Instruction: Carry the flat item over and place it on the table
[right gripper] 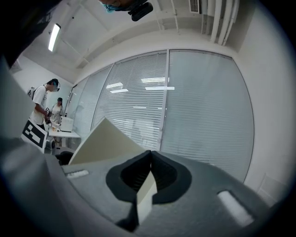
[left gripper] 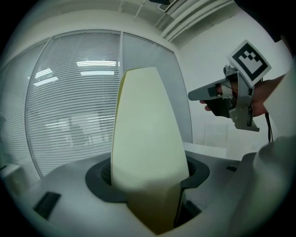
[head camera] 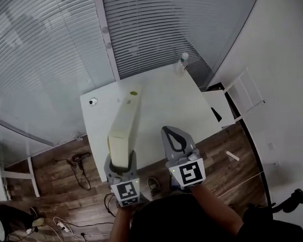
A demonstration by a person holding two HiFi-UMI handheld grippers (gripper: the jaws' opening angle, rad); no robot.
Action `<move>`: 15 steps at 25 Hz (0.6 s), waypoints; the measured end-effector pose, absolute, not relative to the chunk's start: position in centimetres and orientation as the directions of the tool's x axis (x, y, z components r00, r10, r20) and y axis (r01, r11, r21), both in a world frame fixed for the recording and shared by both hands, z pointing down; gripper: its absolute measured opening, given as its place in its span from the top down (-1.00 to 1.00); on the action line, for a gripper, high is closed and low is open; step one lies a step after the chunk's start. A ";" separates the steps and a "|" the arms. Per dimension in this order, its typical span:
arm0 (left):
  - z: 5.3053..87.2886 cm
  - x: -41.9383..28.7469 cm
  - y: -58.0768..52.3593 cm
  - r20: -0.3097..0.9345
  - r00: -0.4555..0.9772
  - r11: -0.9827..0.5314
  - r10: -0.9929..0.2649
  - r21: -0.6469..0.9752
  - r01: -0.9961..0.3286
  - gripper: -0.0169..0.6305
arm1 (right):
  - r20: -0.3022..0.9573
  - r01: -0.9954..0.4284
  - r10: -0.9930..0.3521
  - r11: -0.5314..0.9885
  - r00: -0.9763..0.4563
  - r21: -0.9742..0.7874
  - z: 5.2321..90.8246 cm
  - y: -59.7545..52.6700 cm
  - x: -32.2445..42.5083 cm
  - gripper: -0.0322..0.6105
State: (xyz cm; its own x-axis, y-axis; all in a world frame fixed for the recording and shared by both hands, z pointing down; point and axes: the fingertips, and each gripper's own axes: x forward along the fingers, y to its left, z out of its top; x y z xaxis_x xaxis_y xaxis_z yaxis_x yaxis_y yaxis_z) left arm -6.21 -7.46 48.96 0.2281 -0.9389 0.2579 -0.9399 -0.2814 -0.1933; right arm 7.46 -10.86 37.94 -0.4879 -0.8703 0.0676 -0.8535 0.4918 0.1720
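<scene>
White rectangular tabletop (head camera: 177, 105), smooth cream slab (head camera: 124, 123)

A bottle (head camera: 182, 63) stands at the far right corner of the table (head camera: 192, 115), a small round thing (head camera: 92, 101) at its far left corner. The flat item (head camera: 125, 125) reaches from the left gripper (head camera: 122, 156) out over the table's left part. The right gripper (head camera: 172, 134) is beside it on the right, over the near edge.

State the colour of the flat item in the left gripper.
Pale cream, unpatterned; the flat item shows best in the left gripper view.
</scene>
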 end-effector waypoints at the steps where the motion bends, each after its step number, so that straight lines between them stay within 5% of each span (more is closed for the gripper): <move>1: 49.2 -5.7 -7.8 0.263 0.233 -0.286 -0.936 -0.187 -0.940 0.04 | 0.067 -0.861 -0.877 0.479 -0.475 0.171 37.9 -10.9 8.3 0.91; 15: 52.9 -4.6 -8.6 0.331 0.271 -0.339 -0.904 -0.169 -0.925 0.03 | 0.088 -0.876 -0.895 0.446 -0.437 0.186 38.9 -12.5 8.7 0.91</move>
